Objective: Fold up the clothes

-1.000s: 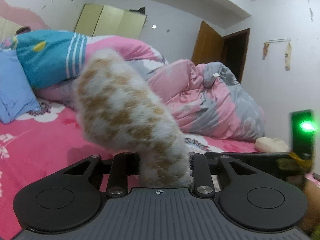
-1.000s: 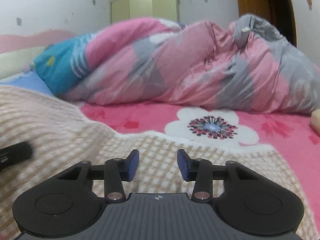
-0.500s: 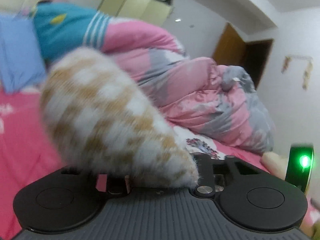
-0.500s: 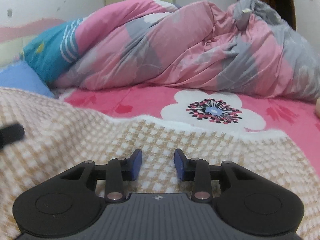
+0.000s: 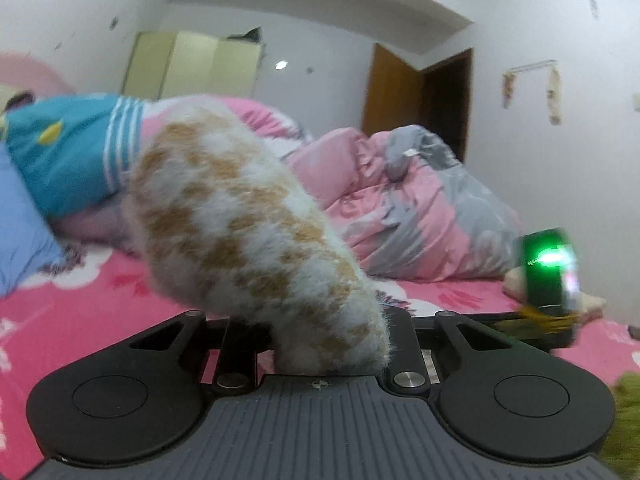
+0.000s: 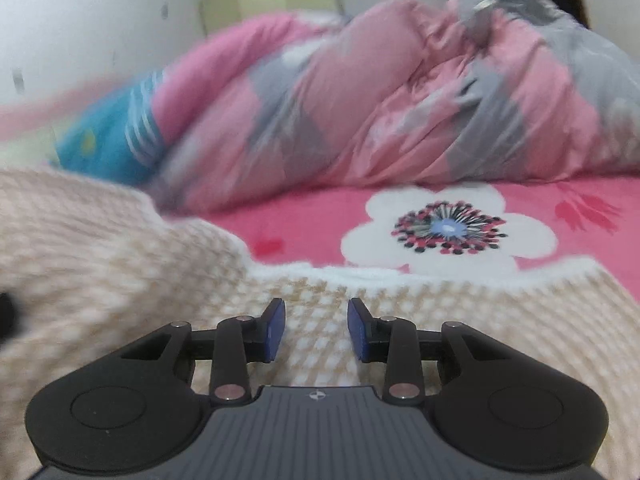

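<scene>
Right gripper [image 6: 316, 330] — agape above sweater [image 6: 120, 264] hem

fuzzy tan-and-white checked garment [image 6: 120, 264], spread on bed

Soft even indoor light, motion blur, fisheye-bent edges.

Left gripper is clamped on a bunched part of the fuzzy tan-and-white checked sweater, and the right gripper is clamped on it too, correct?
Not quite. The right wrist view shows the right gripper open, blue pads apart over the fuzzy tan-and-white checked sweater. The left gripper is indeed clamped on it.
</scene>
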Motion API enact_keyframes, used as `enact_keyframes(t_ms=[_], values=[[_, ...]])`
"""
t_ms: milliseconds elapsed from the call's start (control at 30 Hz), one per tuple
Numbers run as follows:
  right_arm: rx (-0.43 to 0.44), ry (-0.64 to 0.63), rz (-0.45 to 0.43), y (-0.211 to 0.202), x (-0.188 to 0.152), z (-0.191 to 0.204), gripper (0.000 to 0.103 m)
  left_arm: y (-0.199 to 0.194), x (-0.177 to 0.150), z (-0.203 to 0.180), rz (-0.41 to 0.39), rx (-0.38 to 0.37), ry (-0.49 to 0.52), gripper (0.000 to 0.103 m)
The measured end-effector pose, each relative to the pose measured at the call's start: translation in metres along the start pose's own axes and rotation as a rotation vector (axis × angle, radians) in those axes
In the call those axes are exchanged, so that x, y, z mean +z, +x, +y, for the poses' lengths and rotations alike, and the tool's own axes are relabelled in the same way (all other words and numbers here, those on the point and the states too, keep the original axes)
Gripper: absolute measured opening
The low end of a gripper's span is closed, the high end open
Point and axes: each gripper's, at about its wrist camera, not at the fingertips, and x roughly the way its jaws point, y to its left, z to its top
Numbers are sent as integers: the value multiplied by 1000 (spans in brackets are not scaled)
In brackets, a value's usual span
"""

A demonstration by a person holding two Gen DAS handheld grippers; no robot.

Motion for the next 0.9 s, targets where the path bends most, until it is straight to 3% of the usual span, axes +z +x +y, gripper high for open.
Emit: enact_keyframes(t_ms=[67,167,267,533,700,867,900], values=[[24,-5,-31,-30,-10,4,36,2,5,-8,-7,-27,32,22],[62,-53,46,-26,-41,15,37,9,9,-23,-1,-75,85,22],[54,-79,12,-28,-48,18,37,13,5,-40,6,-97,154,22],[218,143,-79,-59,-58,-30,33,27,-6,-71,51,-150,253,22],[136,290,-168,-95,-60,-83,33,41,-20,-86,112,-201,333,23],[195,586,-221,-118,-73,-152,34,54,-35,-100,174,-251,413,26],[217,630,-219,-119,-77,-162,34,57,-37,-103,187,-261,429,32]])
